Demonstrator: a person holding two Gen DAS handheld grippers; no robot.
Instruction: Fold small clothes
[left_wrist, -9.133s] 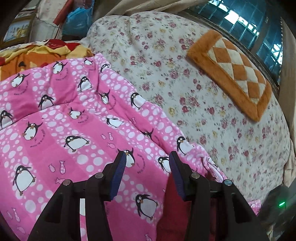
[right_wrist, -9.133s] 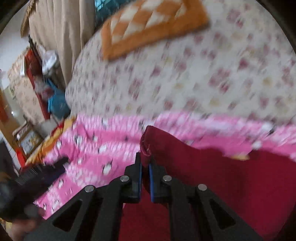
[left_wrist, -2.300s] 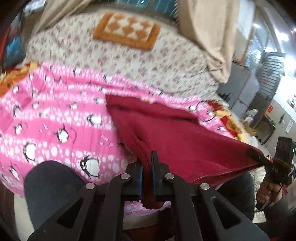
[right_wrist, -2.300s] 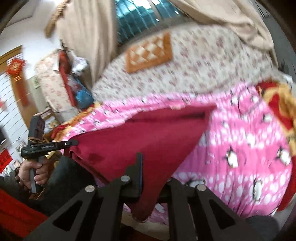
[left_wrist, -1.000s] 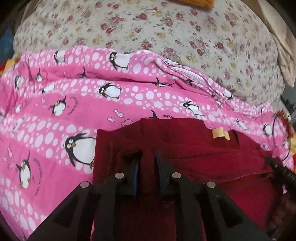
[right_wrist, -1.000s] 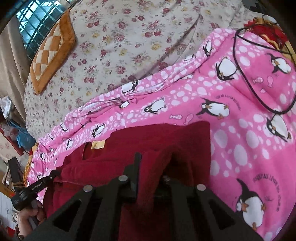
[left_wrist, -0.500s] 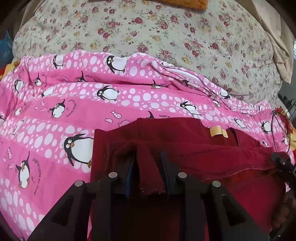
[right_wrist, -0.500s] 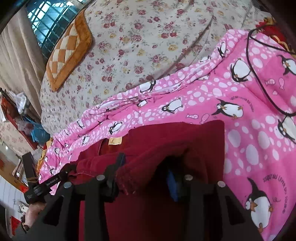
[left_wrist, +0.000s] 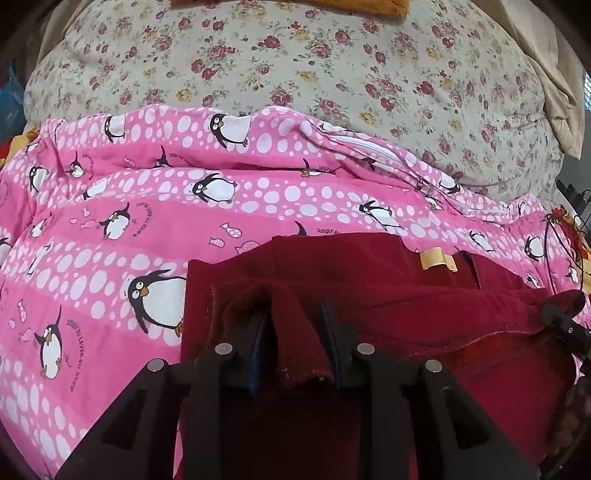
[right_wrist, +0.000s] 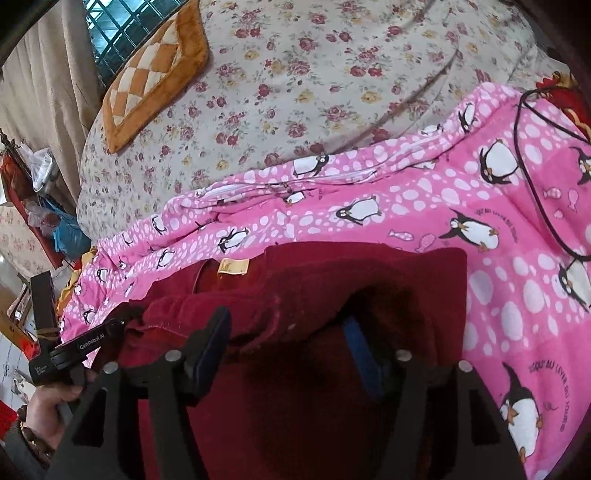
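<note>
Dark red fleece garment (left_wrist: 369, 295), folded over on itself, spread on the pink penguin-print quilt (left_wrist: 110, 229) near its front edge. Small yellow-tan label (left_wrist: 436, 258) showing on the upper layer, just behind the folded-over edge; same label at the left of the cloth in the right wrist view (right_wrist: 233, 266). Thick fold running across the red cloth from one gripper to the other, its ends bunched up at each.

Left gripper (left_wrist: 295, 332), black with blue-lined pads, parted a little, a peaked ridge of the red fleece standing between the fingers (left_wrist: 334, 332); left pad beside the ridge, grip slack rather than pinched. Seen from the right wrist camera as a black tool at the left end of the fold (right_wrist: 88, 341), held in a bare hand (right_wrist: 48, 413) with a bead bracelet at the wrist.

Right gripper (right_wrist: 291, 332) spread wide, both blue pads exposed, red cloth draped over and between the fingers without being clamped; a dark hollow under the raised cloth by the right finger. Tip of it visible at the far right of the left wrist view (left_wrist: 561, 321), against the end of the fold.

Beyond the pink quilt, a cream bedspread with small red and yellow roses (right_wrist: 332, 92), mounded high. On it an orange plush cushion with a cream diamond pattern (right_wrist: 159, 74). Thin black cable (right_wrist: 535, 177) looping over the quilt at the right. Beige curtain (right_wrist: 44, 74) and a barred window (right_wrist: 122, 26) behind.
</note>
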